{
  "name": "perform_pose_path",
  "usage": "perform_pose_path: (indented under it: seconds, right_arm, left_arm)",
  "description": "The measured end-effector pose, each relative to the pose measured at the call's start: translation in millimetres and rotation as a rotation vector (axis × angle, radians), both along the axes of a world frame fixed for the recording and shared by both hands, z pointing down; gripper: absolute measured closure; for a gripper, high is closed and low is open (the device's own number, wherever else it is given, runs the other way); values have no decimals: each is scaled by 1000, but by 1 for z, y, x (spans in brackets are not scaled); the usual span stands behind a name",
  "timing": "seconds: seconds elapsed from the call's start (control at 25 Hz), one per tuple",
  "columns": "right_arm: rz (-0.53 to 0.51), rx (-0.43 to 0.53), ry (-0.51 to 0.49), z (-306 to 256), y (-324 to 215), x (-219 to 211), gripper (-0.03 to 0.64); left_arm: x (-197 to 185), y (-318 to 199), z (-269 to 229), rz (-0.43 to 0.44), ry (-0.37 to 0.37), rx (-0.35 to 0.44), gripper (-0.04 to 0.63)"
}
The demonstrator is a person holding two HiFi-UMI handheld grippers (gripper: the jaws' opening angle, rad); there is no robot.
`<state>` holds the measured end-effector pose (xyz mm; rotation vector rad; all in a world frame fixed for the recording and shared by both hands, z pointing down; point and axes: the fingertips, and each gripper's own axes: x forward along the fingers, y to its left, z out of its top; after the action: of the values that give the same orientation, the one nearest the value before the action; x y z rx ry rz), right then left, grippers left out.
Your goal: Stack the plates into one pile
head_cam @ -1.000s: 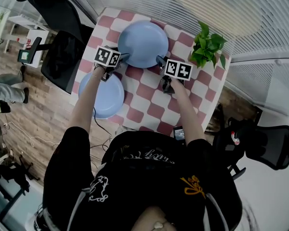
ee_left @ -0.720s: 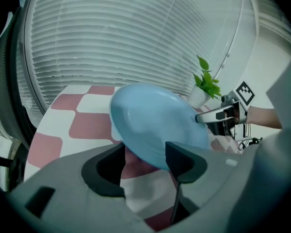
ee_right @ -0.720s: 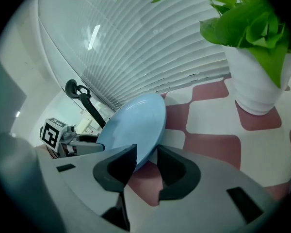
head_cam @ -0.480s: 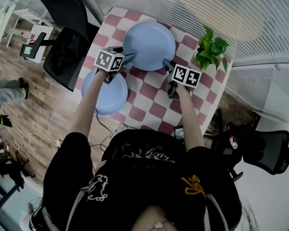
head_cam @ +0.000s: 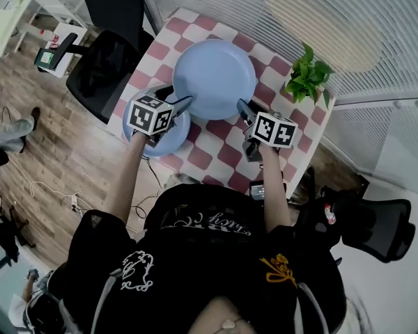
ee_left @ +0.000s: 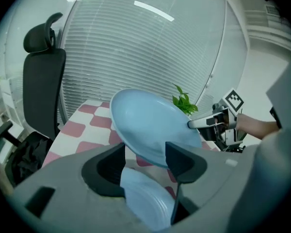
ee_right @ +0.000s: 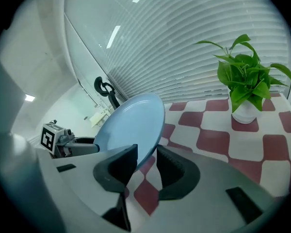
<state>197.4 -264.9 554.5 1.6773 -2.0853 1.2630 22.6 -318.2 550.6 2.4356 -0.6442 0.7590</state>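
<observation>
Scene: from the head view I look down on a table (head_cam: 223, 141) covered in a red-and-white checked cloth, with both grippers working over it.
Upper plate: a large pale-blue upper plate (head_cam: 214, 75) is lifted clear of the cloth and tilted, carried between my two grippers.
Left gripper: my left gripper (head_cam: 180, 97) takes the upper plate's rim at about 8 o'clock. In the left gripper view its jaws stand wide yet pinch the rim, one jaw on each face.
Right gripper: my right gripper (head_cam: 244, 108) meets the rim at about 4 o'clock. In the right gripper view its jaws are closing with the rim between them, and the rim appears to touch both inner faces.
Lower plate: a second pale-blue lower plate (head_cam: 171, 143) lies flat at the table's left edge, at 7 o'clock from the upper plate. It sits under my left gripper and is partly overlapped by the raised plate.
Plant: a leafy green plant (head_cam: 308, 75) in a white pot stands at 3 o'clock from the upper plate, apart from it.
Chair: a black office chair (head_cam: 101, 68) stands off the table at 9 o'clock.
</observation>
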Motion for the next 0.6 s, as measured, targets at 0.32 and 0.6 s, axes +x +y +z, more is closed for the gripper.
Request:
perform_pose_path:
  seconds: [0.32, 0.6]
  right_arm:
    - [-117, 13, 14, -13, 37, -55, 499]
    - [-189, -8, 13, -9, 59, -100, 505]
  left_arm:
    - [-60, 64, -7, -152, -1, 5, 325]
    - [-108, 106, 2, -260, -7, -20, 325]
